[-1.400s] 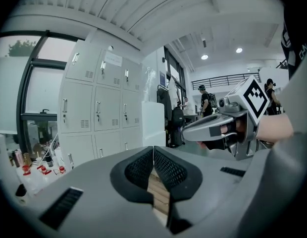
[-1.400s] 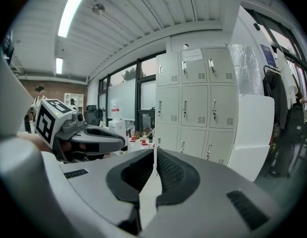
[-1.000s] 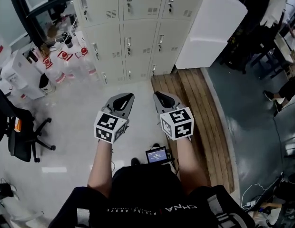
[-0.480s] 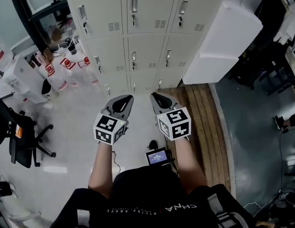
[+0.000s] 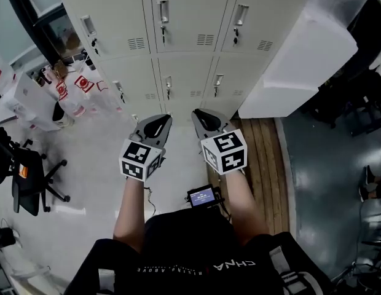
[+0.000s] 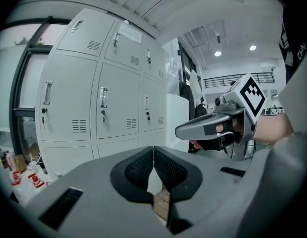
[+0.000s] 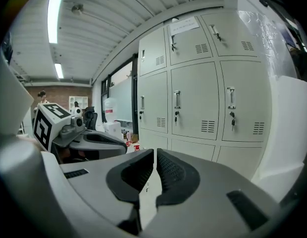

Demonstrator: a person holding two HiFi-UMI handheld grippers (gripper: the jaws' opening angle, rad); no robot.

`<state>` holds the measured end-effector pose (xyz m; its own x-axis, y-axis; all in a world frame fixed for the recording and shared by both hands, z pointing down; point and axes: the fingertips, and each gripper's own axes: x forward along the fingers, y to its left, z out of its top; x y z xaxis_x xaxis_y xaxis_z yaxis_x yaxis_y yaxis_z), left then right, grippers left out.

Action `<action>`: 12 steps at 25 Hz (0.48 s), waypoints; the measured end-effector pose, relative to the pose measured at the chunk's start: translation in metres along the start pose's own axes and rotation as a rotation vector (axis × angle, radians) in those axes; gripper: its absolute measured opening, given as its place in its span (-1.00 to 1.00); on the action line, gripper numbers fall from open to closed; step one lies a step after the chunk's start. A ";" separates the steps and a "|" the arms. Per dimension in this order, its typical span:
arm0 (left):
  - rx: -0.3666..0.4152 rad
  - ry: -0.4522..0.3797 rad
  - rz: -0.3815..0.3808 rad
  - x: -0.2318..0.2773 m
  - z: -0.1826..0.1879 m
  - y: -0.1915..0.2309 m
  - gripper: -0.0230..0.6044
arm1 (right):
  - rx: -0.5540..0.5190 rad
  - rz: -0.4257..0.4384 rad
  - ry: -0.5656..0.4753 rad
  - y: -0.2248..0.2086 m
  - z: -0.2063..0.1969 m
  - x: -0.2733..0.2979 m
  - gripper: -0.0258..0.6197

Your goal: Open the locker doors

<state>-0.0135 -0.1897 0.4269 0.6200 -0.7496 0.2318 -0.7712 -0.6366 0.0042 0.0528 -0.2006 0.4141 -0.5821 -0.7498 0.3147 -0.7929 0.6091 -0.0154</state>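
While both forearms reach forward over a small lit screen [image 5: 202,196] at the waist, the left gripper [image 5: 157,120] has its jaws pressed together on nothing, and the right gripper [image 5: 200,114], just beside it, has its jaws drawn to a hairline slit, likewise empty. Beyond them: pale floor [image 5: 98,152] at left, wooden planking [image 5: 264,158] at right, a black office chair [image 5: 27,177] by the left edge. Farthest: the lockers [image 5: 184,17], a grey bank ahead of both grippers and apart from them, every visible door shut, a white box [image 5: 301,60] against its right side.
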 end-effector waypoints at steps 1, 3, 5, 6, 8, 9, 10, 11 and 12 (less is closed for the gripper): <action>-0.002 0.004 0.010 0.008 0.002 0.003 -0.86 | -0.001 0.009 0.001 -0.008 0.001 0.004 -0.79; -0.002 0.011 0.030 0.021 0.003 0.007 -0.86 | 0.001 0.026 0.002 -0.022 0.001 0.012 -0.79; 0.004 0.019 0.047 0.030 0.004 0.011 -0.86 | 0.014 0.042 -0.004 -0.033 0.001 0.021 -0.79; 0.009 0.026 0.053 0.034 0.004 0.013 -0.86 | 0.024 0.048 -0.007 -0.038 0.001 0.025 -0.79; 0.017 0.043 0.062 0.038 0.000 0.018 -0.86 | 0.042 0.059 -0.008 -0.044 0.000 0.035 -0.79; 0.017 0.052 0.068 0.039 -0.003 0.022 -0.86 | 0.048 0.065 -0.003 -0.044 -0.002 0.041 -0.79; 0.013 0.061 0.075 0.038 -0.006 0.026 -0.86 | 0.050 0.074 0.004 -0.043 -0.004 0.046 -0.79; 0.007 0.068 0.081 0.037 -0.009 0.032 -0.86 | 0.051 0.084 0.012 -0.040 -0.006 0.052 -0.79; 0.001 0.072 0.086 0.037 -0.012 0.038 -0.86 | 0.050 0.092 0.018 -0.038 -0.007 0.058 -0.79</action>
<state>-0.0215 -0.2395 0.4475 0.5397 -0.7863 0.3009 -0.8207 -0.5710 -0.0200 0.0503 -0.2649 0.4398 -0.6498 -0.6864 0.3265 -0.7447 0.6610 -0.0923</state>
